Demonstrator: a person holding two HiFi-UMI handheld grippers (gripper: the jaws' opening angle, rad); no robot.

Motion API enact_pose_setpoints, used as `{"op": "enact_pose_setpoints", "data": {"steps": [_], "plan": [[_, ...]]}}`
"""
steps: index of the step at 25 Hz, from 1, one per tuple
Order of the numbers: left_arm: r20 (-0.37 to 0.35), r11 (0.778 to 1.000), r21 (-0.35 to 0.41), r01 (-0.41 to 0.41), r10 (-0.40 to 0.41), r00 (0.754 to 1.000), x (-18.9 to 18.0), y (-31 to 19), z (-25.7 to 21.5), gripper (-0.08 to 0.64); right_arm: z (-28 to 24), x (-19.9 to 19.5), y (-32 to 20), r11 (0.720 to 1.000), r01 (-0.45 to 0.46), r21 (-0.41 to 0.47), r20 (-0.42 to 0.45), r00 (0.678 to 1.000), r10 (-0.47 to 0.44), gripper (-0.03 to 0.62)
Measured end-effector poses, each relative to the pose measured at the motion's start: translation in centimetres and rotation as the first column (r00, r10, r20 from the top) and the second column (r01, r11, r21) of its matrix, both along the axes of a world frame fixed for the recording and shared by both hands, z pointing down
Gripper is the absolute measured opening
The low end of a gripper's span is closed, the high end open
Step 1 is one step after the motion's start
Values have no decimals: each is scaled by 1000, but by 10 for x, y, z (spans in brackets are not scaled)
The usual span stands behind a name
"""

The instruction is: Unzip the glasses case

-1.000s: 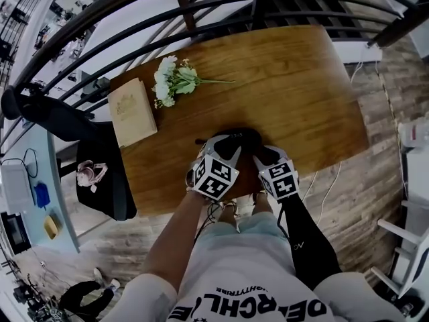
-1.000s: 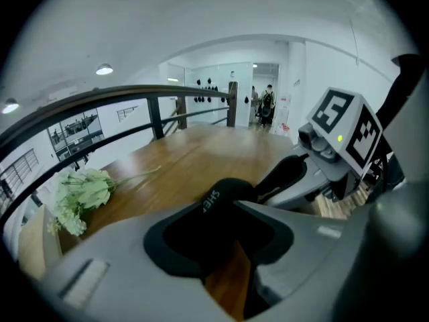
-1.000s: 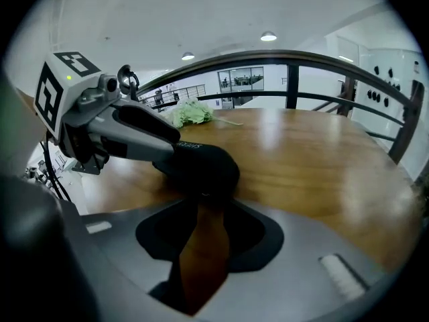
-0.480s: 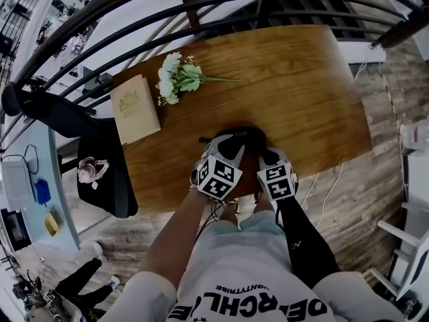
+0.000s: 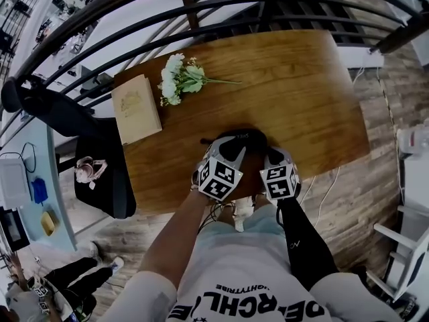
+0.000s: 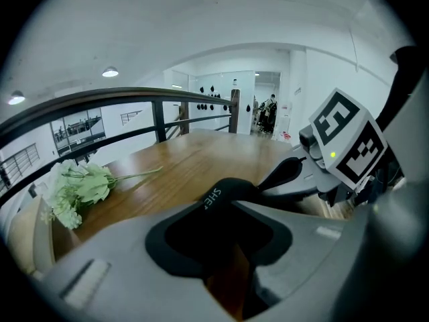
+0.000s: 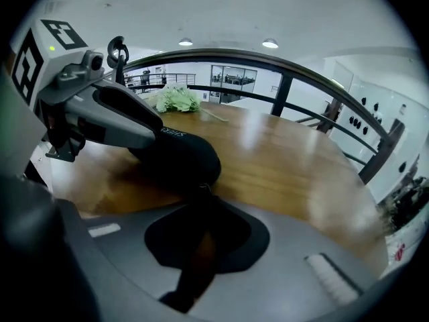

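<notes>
A black zipped glasses case (image 5: 244,138) lies near the front edge of the wooden table (image 5: 301,86). My left gripper (image 5: 231,151) holds its left end. In the left gripper view the case (image 6: 228,196) sits between the jaws of that gripper (image 6: 224,237), which have just been closing and press on it. My right gripper (image 5: 263,154) is at the case's right end. Its jaws (image 7: 201,210) have just closed and are shut on the small zipper pull (image 7: 201,188) at the case's (image 7: 177,156) near end.
A bunch of white flowers (image 5: 177,78) and a tan book (image 5: 137,108) lie at the table's far left. A dark railing (image 5: 201,19) curves behind the table. A black chair with a bag (image 5: 100,173) stands at the left.
Both grippers stay at the near side of the case. The right one has tipped slightly toward it. The case has not moved.
</notes>
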State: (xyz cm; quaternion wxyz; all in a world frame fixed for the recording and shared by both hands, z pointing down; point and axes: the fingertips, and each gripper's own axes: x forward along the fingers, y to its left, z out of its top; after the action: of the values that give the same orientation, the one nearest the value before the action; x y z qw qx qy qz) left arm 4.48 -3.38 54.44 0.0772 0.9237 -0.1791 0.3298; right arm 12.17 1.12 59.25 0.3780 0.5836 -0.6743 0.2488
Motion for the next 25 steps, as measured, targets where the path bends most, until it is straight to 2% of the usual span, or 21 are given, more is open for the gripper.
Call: {"op": "enact_pose_setpoints", "data": {"steps": [8, 13, 19, 25], "plan": [[-12, 1000, -4, 13, -13, 1000, 1, 0, -1, 221, 2, 12, -15, 992, 120, -31, -48, 991, -122, 41], [-7, 999, -2, 42, -42, 999, 1, -3, 0, 221, 4, 16, -33, 972, 232, -40, -68, 970, -234, 35], [-11, 994, 6, 106, -106, 994, 2, -6, 2, 219, 6, 16, -35, 904, 427, -31, -100, 898, -428, 32], [-2, 994, 16, 107, -107, 994, 2, -7, 3, 219, 4, 12, -33, 840, 541, 31, -71, 840, -538, 43]]}}
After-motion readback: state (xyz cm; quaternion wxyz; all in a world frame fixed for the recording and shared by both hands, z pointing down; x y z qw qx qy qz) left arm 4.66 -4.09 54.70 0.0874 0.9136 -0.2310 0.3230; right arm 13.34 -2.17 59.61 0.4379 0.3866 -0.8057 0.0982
